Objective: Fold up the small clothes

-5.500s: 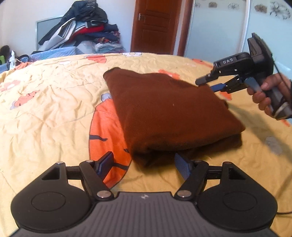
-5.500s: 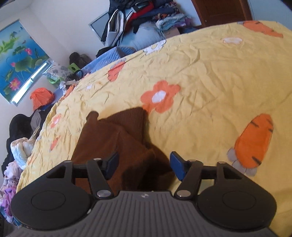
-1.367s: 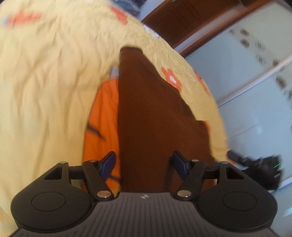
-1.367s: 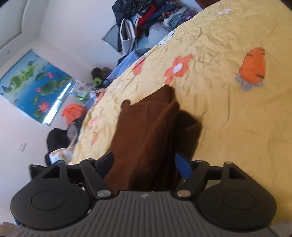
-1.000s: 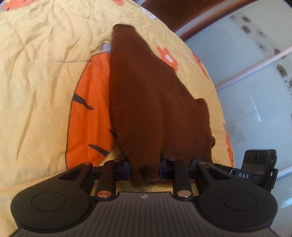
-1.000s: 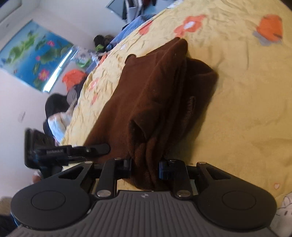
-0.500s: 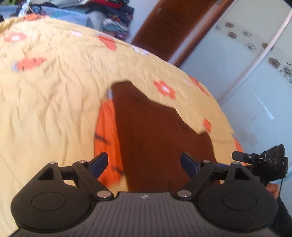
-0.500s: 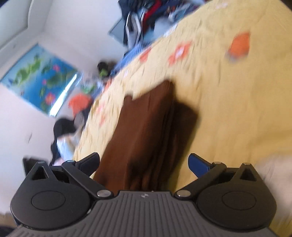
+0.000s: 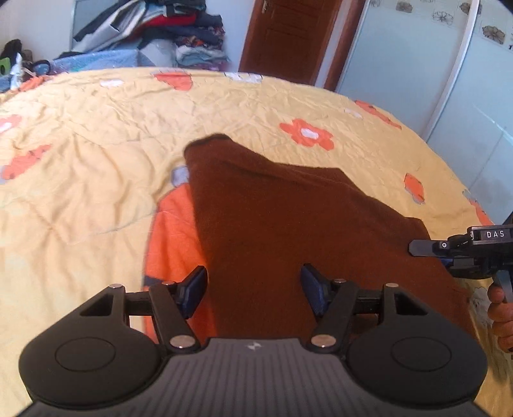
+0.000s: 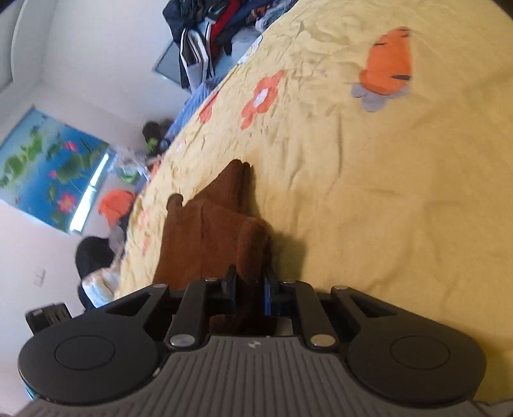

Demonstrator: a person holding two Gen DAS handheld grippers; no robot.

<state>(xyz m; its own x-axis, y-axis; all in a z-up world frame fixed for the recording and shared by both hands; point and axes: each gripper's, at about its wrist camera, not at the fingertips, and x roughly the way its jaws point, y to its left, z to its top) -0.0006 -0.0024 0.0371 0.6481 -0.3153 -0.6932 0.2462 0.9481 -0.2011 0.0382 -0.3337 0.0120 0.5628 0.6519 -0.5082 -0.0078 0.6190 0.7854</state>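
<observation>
A brown knitted garment [image 9: 288, 218] lies folded on the yellow bedspread [image 9: 96, 166], partly over an orange carrot print. My left gripper [image 9: 253, 288] hovers at its near edge, jaws apart and closing; the cloth lies under the gap and the pads do not touch it. In the right wrist view the garment [image 10: 205, 231] runs away from me. My right gripper [image 10: 250, 285] is closing, its pads pinching a raised fold of the near edge. The left wrist view shows the right gripper [image 9: 426, 255] at the garment's right side, with a hand [image 9: 500, 308] holding it.
A heap of clothes [image 9: 154, 29] sits beyond the bed's far edge beside a brown door [image 9: 288, 35] and pale wardrobe panels [image 9: 416, 64]. More clothes [image 10: 102, 256] lie off the bed's left side under a lotus-print blind [image 10: 48, 173].
Half a second ago both grippers stood wide open over the garment. The right one has since closed onto a fold of its edge, and the left jaws have narrowed.
</observation>
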